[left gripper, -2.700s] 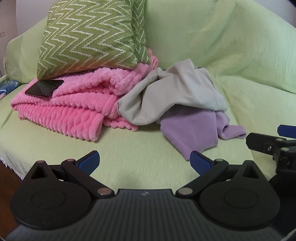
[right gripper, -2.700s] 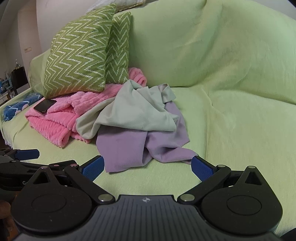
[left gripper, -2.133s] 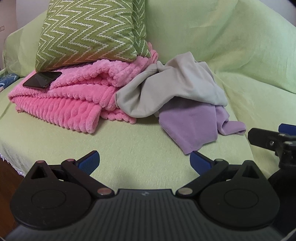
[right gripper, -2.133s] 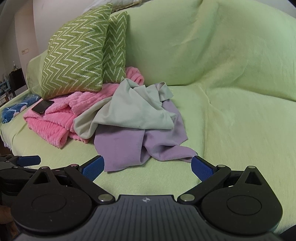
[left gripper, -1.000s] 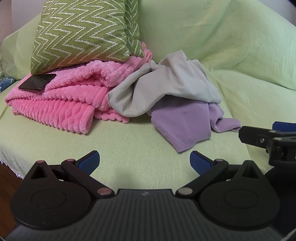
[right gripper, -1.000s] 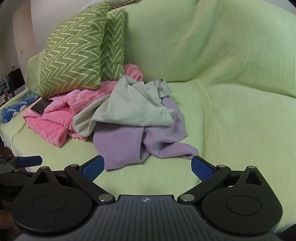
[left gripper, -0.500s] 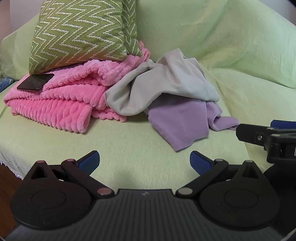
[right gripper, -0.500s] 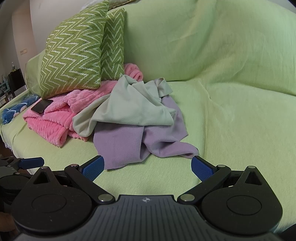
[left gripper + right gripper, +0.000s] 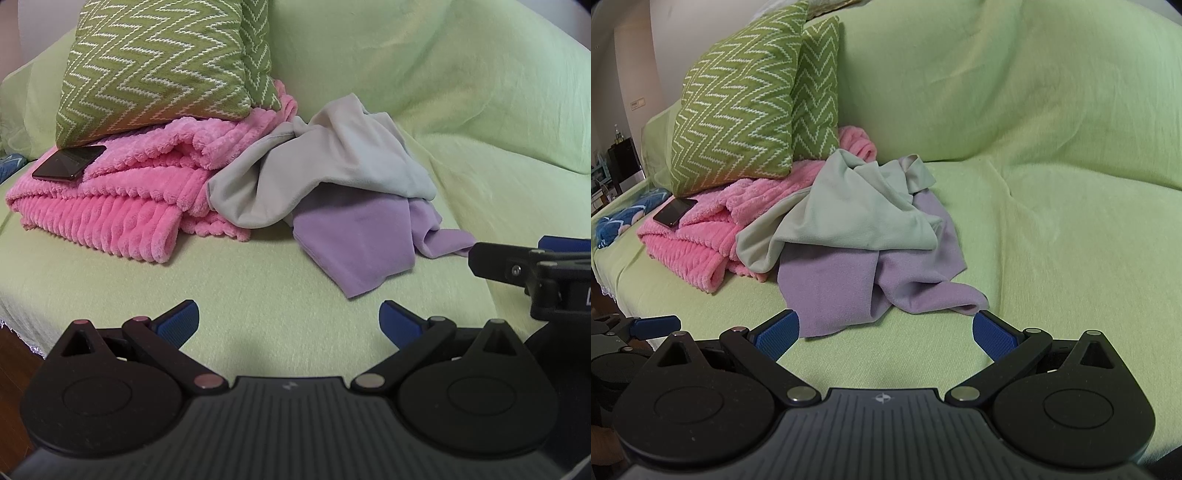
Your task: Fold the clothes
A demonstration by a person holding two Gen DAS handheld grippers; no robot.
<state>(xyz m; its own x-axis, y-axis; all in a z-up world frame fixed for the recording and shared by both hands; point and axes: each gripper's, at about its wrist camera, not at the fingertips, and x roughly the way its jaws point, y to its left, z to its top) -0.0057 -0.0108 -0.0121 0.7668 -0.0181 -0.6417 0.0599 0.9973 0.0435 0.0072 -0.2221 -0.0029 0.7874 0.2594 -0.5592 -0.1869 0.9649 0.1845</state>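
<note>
A crumpled pale grey garment (image 9: 332, 173) (image 9: 857, 210) lies on top of a lilac garment (image 9: 354, 240) (image 9: 849, 284) on the green-covered sofa seat (image 9: 221, 288). Its left edge drapes over a folded pink blanket (image 9: 122, 199) (image 9: 698, 240). My left gripper (image 9: 290, 323) is open, low over the seat, short of the lilac cloth. My right gripper (image 9: 886, 330) is open too, its blue fingertips (image 9: 993, 334) just in front of the lilac hem. Neither holds anything.
Two green zigzag cushions (image 9: 155, 62) (image 9: 738, 122) lean on the pink blanket, where a dark phone (image 9: 68, 167) (image 9: 674, 211) also lies. A blue patterned cloth (image 9: 617, 221) sits far left. The sofa back (image 9: 1015, 85) rises behind; open seat (image 9: 1071, 240) stretches to the right.
Both grippers have crept slightly closer to the clothes pile and stayed open. The garments have not moved.
</note>
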